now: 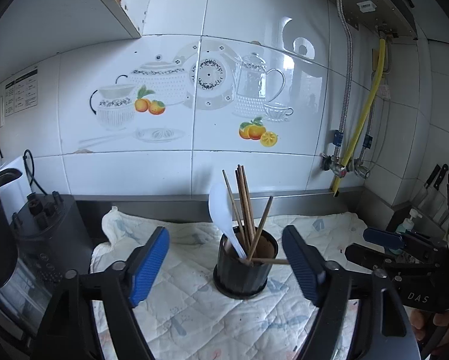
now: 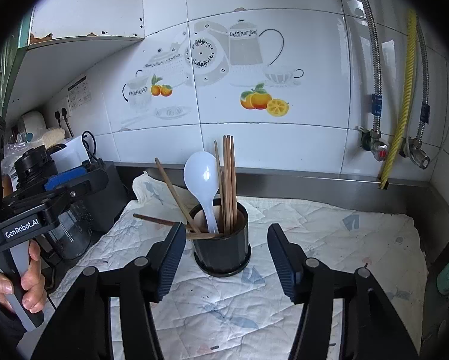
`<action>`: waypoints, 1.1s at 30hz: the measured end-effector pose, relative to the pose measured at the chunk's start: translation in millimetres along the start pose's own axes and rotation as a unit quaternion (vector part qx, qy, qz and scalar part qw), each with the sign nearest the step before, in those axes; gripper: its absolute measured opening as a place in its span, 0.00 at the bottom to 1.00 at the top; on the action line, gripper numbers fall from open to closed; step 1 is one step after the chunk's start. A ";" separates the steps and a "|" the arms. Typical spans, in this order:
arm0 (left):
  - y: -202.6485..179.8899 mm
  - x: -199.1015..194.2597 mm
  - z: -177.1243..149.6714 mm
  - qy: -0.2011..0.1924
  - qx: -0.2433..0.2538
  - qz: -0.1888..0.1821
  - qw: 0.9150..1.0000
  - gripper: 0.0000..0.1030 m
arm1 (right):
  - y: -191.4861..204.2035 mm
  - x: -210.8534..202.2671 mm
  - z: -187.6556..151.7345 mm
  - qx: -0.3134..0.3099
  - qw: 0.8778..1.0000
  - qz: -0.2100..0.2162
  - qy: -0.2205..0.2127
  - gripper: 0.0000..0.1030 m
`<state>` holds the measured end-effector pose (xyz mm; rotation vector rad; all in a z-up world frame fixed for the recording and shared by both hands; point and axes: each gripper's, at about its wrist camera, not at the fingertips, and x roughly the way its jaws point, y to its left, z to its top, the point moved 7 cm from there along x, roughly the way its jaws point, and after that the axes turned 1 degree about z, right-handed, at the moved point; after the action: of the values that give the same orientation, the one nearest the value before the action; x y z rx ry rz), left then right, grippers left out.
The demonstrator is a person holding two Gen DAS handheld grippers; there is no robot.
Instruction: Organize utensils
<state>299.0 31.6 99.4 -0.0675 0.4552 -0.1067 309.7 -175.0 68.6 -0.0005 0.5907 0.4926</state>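
A dark round holder (image 1: 244, 265) stands upright on a quilted cloth (image 1: 194, 315) that covers the counter (image 2: 314, 180), in front of the tiled wall (image 1: 254, 15). Inside the holder a white spoon (image 1: 221, 210) stands bowl-up, with a bunch of brown chopsticks (image 1: 243, 201) just beside it. One chopstick (image 1: 267, 261) lies nearly flat across the holder's rim, its end sticking out past the rim.

The left gripper (image 1: 227, 270) hovers near the holder with its blue-padded fingers (image 1: 148, 267) spread wide and nothing between them. The right gripper (image 2: 224, 258) also faces the holder from close by, its fingers (image 2: 284, 265) spread wide and holding nothing. To the left of the holder, at the cloth's edge, stands a dark appliance (image 1: 49, 234). A yellow hose (image 2: 402, 99) runs down the wall to the right of the holder.
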 end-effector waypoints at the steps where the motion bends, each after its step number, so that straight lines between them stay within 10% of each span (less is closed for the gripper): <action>1: 0.3 -4.7 -3.4 0.000 -0.001 0.002 1.000 0.88 | 1.4 -2.7 -4.1 -0.001 1.000 -0.004 0.002 0.64; 6: 0.2 -28.2 -24.2 0.005 -0.005 0.004 1.000 1.00 | 8.2 -13.9 -22.3 0.000 1.000 -0.017 0.009 0.70; 33: -14.5 -63.5 -89.7 0.047 -0.004 0.025 0.999 1.00 | -2.8 -68.2 -80.2 0.039 0.993 -0.107 0.004 0.82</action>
<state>201.3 21.1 48.0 -0.0598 0.5503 -0.0590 219.1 -219.0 37.8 0.0077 0.6094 0.2615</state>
